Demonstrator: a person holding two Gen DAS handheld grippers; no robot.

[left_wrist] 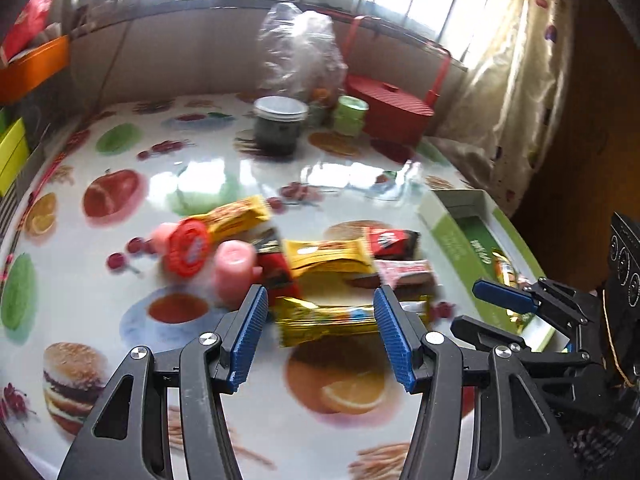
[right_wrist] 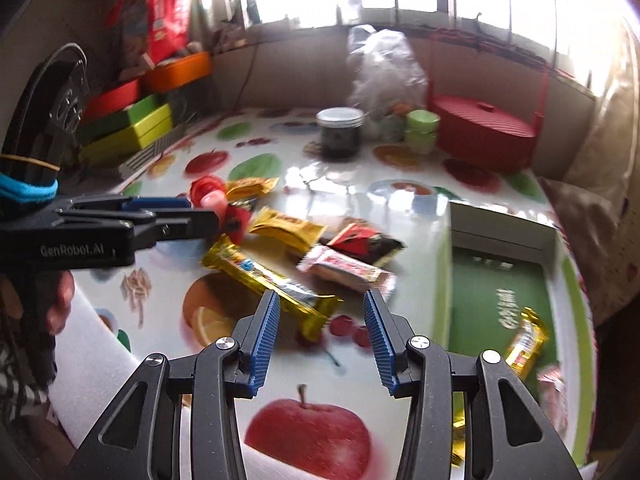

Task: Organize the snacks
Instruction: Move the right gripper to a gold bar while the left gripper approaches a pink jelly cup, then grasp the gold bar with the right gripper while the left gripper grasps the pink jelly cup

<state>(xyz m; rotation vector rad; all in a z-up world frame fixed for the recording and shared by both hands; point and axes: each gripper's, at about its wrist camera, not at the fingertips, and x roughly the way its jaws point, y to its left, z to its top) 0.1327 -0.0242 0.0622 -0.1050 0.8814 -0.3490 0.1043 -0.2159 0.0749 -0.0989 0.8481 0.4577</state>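
Several wrapped snack bars lie in a loose pile on the fruit-print table. A gold bar (left_wrist: 332,320) (right_wrist: 268,276) lies nearest, just past my open left gripper (left_wrist: 320,316). Behind it are a yellow bar (left_wrist: 328,258) (right_wrist: 288,228), a black-and-red bar (left_wrist: 390,242) (right_wrist: 362,242), a pink-and-white bar (left_wrist: 404,272) (right_wrist: 346,270) and another yellow bar (left_wrist: 232,218). Pink cups (left_wrist: 234,266) with a red lid (left_wrist: 188,248) lie on the left. My right gripper (right_wrist: 320,316) is open and empty, near the gold bar's end. A green-lined box (right_wrist: 500,300) (left_wrist: 460,236) on the right holds a gold bar (right_wrist: 526,344).
At the back stand a dark jar (left_wrist: 280,124) (right_wrist: 340,132), a clear plastic bag (left_wrist: 300,44), a green cup (left_wrist: 350,114) and a red lidded basket (left_wrist: 392,108) (right_wrist: 484,132). Coloured boxes (right_wrist: 132,128) are stacked at the left edge. A curtain (left_wrist: 508,80) hangs on the right.
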